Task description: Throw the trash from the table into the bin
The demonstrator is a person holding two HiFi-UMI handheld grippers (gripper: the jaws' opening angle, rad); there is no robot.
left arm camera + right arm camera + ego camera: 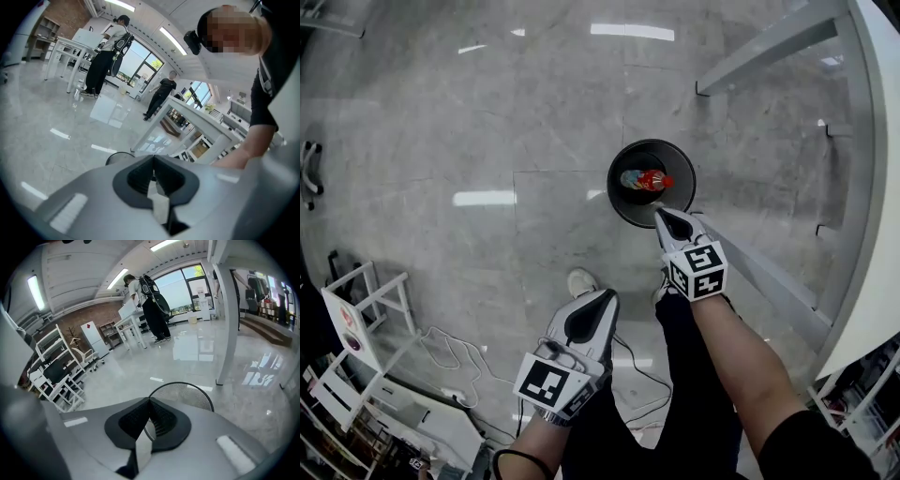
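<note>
Pinched shut, empty, right gripper (660, 215) at rim of black bin (619, 202) with colourful trash (647, 180) inside; left gripper (602, 298) likewise closed; white table frame (778, 289) just beside; cables (450, 354) on floor.

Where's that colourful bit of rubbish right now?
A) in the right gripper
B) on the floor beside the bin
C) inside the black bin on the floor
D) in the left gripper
C: the head view shows the colourful rubbish lying inside the black bin; the left gripper and right gripper are both shut and empty.
</note>
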